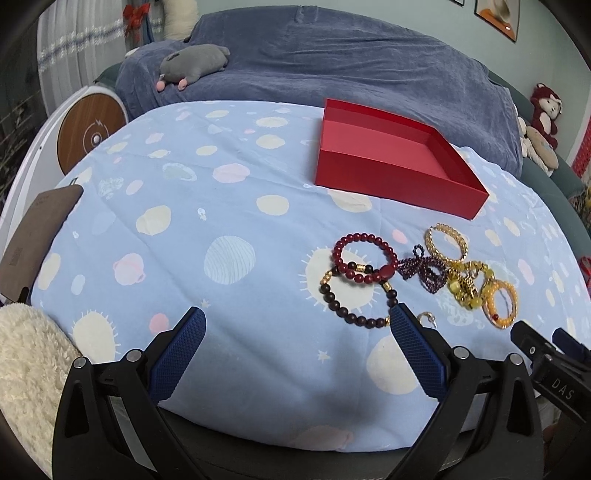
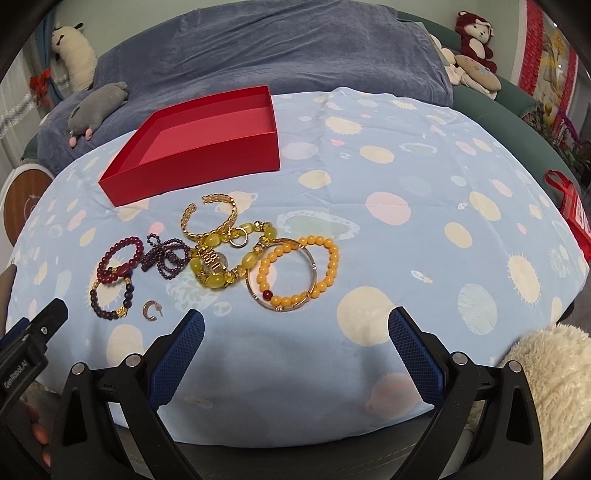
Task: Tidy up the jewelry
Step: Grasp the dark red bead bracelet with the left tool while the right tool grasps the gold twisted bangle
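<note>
Nothing picked yet: both hand-held grippers, left [image 1: 297,323] and right [image 2: 295,323], hover spread wide and empty over the tabletop's near edge, bracelets [image 2: 210,254] heaped before the empty red box [image 2: 207,147]; next, probably close on one bracelet.

1. A pale blue cloth [image 2: 424,177] printed with planets and suns covers the worktop.
2. Beyond the worktop's far edge stands a sofa under a blue-grey throw [image 1: 332,62].
3. A grey plush animal [image 1: 195,62] lies on the throw.
4. A red plush monkey [image 2: 474,35] sits past the far right corner.
5. A round wooden disc [image 1: 90,136] stands off the left edge.
</note>
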The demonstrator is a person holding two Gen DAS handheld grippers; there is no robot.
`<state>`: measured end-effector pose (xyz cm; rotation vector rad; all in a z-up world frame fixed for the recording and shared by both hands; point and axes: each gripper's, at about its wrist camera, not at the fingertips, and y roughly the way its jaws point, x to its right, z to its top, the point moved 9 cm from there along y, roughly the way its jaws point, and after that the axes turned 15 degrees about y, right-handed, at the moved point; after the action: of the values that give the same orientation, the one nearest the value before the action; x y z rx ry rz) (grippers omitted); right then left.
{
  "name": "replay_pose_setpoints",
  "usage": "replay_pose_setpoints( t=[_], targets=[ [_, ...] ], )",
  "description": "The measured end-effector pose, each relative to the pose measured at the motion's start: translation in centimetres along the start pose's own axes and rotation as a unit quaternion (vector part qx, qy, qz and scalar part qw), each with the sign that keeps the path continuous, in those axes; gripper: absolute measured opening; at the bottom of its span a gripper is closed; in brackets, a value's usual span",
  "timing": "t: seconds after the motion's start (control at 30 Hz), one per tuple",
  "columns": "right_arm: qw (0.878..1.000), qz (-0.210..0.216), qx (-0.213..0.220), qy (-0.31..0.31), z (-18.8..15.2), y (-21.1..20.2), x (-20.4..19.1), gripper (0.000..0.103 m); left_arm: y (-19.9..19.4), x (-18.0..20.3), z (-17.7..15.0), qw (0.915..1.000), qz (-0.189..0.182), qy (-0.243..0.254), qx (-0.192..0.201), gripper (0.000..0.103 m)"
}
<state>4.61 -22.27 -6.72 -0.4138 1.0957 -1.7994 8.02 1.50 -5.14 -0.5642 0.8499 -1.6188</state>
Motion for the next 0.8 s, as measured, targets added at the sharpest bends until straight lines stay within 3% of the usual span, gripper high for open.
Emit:
replay_pose_setpoints(
  t=[0.27,0.33,0.47,0.67,0.73,0.8],
  targets=[
    [1.000,-0.008,-0.001,-0.029,1.3,0.7,-0.4,0.096,3.4,0.9,1.8,0.9992,0.000,0.027,-0.029,0.095],
    [1.000,-0.007,-0.004,-0.024,1.5,0.9,-0.1,0.096,4.2,1.1,2.4,0.9991,-0.003,0.027,-0.032,0.090],
    [1.000,-0.007,-0.016,-0.013,2.1,1.6,0.5,0.096,6.6,1.6,3.3,0.9980,-0.023,0.024,-0.054,0.072],
    [1.000,0.000,-0.030,0.002,2.8,2.7,1.3,0.096,8.4,2.8,4.1,0.9970,-0.028,0.038,-0.061,0.057],
    [0.999,0.004,-0.037,0.003,2.8,3.0,1.3,0.096,8.5,3.2,4.4,0.9969,-0.027,0.048,-0.056,0.044],
    [0.999,0.010,-0.038,0.006,2.9,3.2,1.3,0.094,8.5,3.5,4.6,0.9964,-0.035,0.054,-0.054,0.015]
  ],
)
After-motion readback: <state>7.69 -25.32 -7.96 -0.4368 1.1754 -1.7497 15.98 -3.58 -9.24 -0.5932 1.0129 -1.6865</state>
